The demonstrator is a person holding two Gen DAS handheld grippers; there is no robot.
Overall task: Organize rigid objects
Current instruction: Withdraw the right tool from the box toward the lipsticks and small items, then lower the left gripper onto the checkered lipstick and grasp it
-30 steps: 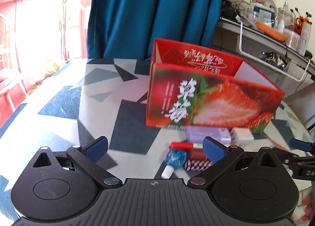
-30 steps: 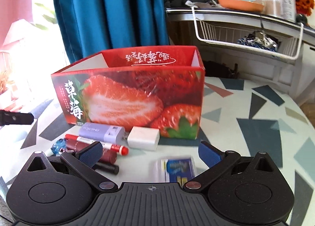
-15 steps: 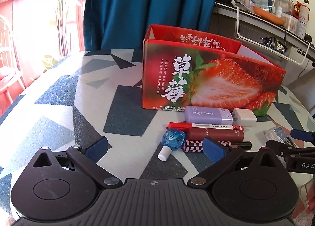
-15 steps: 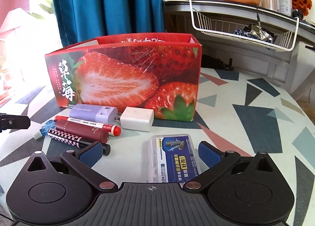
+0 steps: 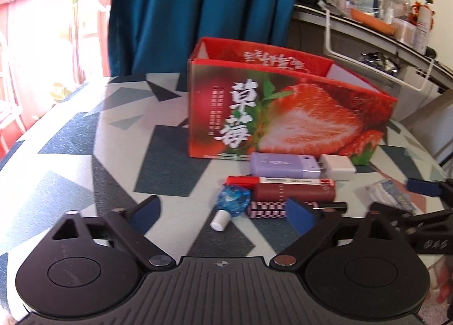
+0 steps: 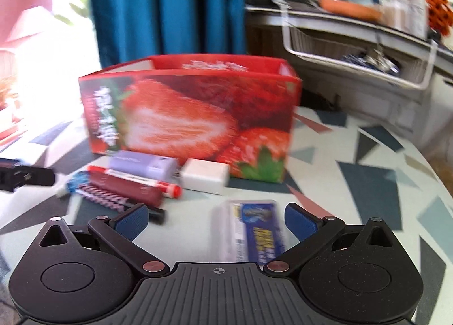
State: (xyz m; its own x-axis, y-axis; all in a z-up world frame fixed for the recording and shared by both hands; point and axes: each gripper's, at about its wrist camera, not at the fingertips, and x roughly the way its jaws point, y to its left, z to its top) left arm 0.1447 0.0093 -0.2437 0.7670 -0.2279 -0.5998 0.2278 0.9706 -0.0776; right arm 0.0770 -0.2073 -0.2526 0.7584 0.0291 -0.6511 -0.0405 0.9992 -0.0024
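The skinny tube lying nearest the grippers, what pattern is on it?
The tube has a black-and-white check pattern with a pink tint, clearest in the left wrist view.

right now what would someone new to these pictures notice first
The red strawberry box stands open-topped mid-table, the loudest thing in view. Right in front of it lies a tight cluster: a lilac case, a white charger, a dark red tube and a blue tape dispenser. A clear packet with a blue label lies apart, between the right hand-held gripper's open jaws.

Strawberry box (image 5: pixel 283 121): white characters "草莓".
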